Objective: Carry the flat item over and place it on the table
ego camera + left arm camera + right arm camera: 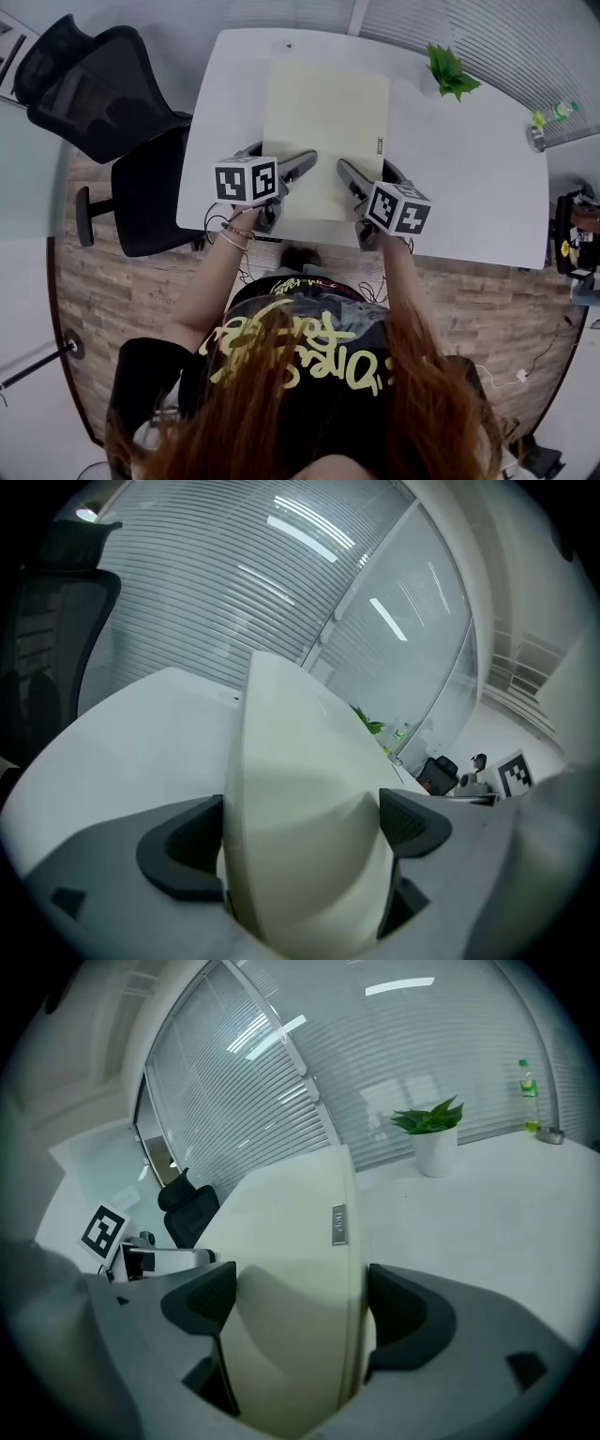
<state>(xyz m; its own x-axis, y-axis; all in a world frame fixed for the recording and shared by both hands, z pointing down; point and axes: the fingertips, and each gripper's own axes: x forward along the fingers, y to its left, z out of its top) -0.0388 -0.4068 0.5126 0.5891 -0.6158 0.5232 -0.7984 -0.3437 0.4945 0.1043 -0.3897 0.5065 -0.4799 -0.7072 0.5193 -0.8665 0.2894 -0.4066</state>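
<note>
Not much legible here, tbh. The mat [324, 122] has a small grey tag [338, 1224] on its right edge, but the print's too tiny to read. The yellow graffiti lettering [298, 354] on the black shirt [159, 375] is undecipherable. There are black-and-white square markers [246, 180] on the left tool [281, 169] and right tool [362, 184].

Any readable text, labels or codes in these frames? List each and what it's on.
No words can be read anywhere.
Small tag on the mat edge: print too blurred to read.
Yellow graffiti lettering on the person's shirt: too distorted to read.
Label on the bottle: too small.
Marker cubes on the left gripper and right gripper: square code patterns, no words.
</note>
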